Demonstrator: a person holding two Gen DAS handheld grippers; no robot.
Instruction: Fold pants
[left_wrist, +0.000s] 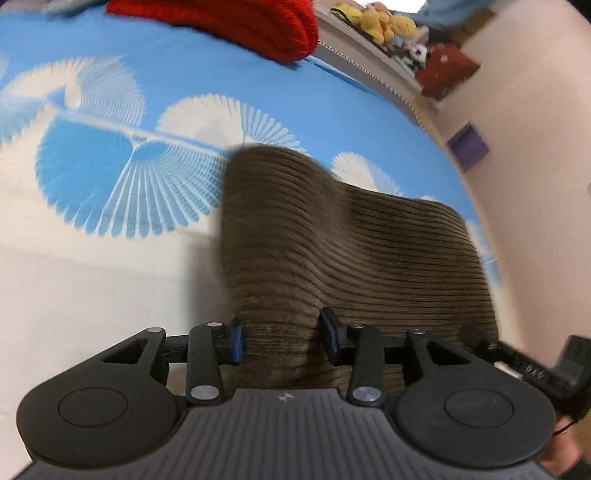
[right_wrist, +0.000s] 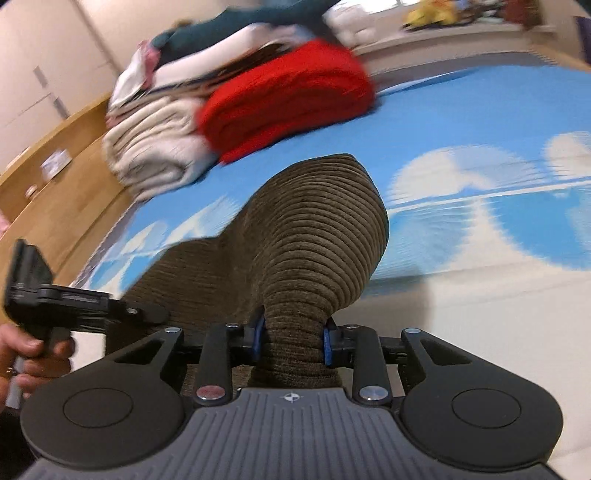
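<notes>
Left wrist view is showing the left gripper (left_wrist: 280, 338) pinching a bunched fold of the brown corduroy pants (left_wrist: 332, 243), which are draping over the blue-and-white sheet (left_wrist: 110, 129). Right wrist view is showing the right gripper (right_wrist: 293, 341) clamping another bunch of the pants (right_wrist: 314, 229), with a red knit (right_wrist: 288, 96) lying beyond them, beside stacked clothes (right_wrist: 159, 140).

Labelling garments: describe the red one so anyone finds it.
On the blue-and-white patterned bed, look past the brown corduroy pants to the clothes pile at the far end. The folded red knit leans against it, the only bright red piece there.
</notes>
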